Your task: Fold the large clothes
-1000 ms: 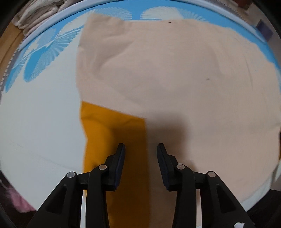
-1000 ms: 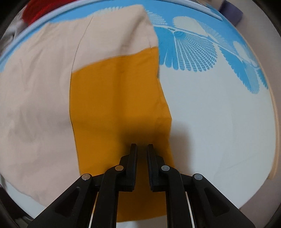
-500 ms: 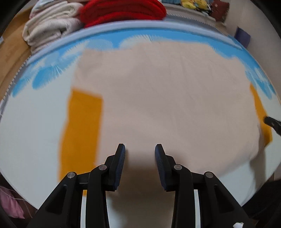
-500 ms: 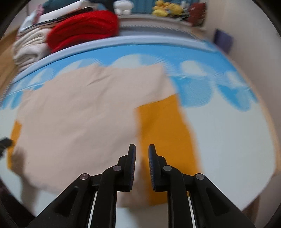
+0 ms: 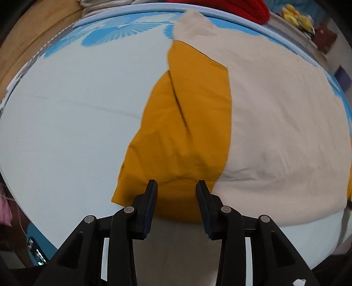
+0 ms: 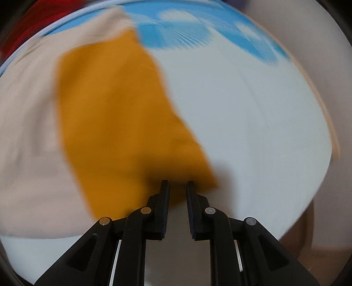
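Left gripper: fingers spread wide, nothing between them, low centre of the left wrist frame over the near end of a mustard sleeve. Sleeve running up the middle, creased, joined to the beige garment body filling the right side. Pale bedsheet at left, blue print at top. Right gripper: narrow gap between fingers, holding nothing, above the other mustard sleeve at centre-left, blurred. Red folded cloth top right.
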{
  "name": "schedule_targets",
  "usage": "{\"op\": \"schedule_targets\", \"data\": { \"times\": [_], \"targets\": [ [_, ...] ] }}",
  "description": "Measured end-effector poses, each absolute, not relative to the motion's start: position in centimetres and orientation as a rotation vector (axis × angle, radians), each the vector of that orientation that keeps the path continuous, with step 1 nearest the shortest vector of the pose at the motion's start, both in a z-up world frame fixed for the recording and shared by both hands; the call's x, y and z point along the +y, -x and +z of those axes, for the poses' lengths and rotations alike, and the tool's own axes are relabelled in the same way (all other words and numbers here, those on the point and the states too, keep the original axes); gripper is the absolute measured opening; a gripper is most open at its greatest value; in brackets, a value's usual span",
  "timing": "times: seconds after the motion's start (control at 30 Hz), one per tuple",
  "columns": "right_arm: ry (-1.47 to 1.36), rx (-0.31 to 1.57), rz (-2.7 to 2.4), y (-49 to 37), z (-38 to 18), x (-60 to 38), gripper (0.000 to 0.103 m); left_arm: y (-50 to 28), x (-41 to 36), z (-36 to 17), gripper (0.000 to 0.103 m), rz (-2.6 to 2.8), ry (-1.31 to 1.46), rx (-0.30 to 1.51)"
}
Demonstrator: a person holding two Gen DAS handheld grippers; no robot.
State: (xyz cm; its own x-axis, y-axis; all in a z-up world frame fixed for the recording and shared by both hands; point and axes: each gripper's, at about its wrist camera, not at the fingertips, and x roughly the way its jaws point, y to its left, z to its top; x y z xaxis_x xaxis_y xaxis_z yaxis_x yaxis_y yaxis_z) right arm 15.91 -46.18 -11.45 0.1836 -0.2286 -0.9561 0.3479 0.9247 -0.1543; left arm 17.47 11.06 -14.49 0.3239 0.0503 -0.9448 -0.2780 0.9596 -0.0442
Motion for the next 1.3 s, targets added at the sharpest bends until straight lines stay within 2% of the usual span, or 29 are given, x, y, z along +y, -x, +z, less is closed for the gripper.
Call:
{"op": "schedule_targets", "data": {
  "times": [0.17,0.23,0.37,0.4,0.53,0.73,0.87,0.93,1.03,1.2,1.3],
  "targets": [
    [-0.033,1.322,-0.461,-16.0,-10.3,-46.3,0.017,-16.6,10.7,-13.3,0.035,0.290,0.189,1.203],
    [-0.058,1.285,-0.467,-16.1,-9.1,-46.7,0.017,-15.9,11.3,-12.7,0.026,0.322,0.203,1.186],
    [-0.046,1.088,-0.414,-15.3,-3.2,-43.9,0.017,-15.8,11.6,-9.7,0.020,0.319,0.216,1.102],
    [-0.049,1.032,-0.384,-14.9,-1.7,-42.6,0.020,-15.2,11.3,-9.2,0.020,0.310,0.215,1.090],
    [-0.051,0.909,-0.241,-13.8,0.6,-37.9,0.020,-14.1,10.3,-6.5,0.020,0.262,0.234,1.058],
    [-0.003,0.974,-0.034,-15.0,-3.7,-29.0,0.020,-11.1,8.1,-6.1,0.020,0.158,0.234,1.046],
    [0.056,1.161,0.011,-16.2,-10.1,-27.8,0.020,-10.6,9.7,-8.1,0.020,0.136,0.335,1.095],
    [0.088,1.203,-0.024,-15.7,-11.5,-27.6,0.020,-10.5,11.5,-8.6,0.019,0.138,0.424,1.097],
    [0.067,1.204,-0.049,-16.1,-10.8,-27.5,0.020,-10.3,14.4,-10.4,0.017,0.148,0.596,1.123],
    [0.001,1.099,0.020,-16.4,-8.4,-26.6,0.021,-10.2,16.2,-13.6,0.017,0.149,0.795,1.177],
    [0.024,1.165,0.018,-17.1,-10.7,-27.1,0.021,-10.6,16.0,-14.6,0.023,0.092,0.903,1.181]
  ]
}}
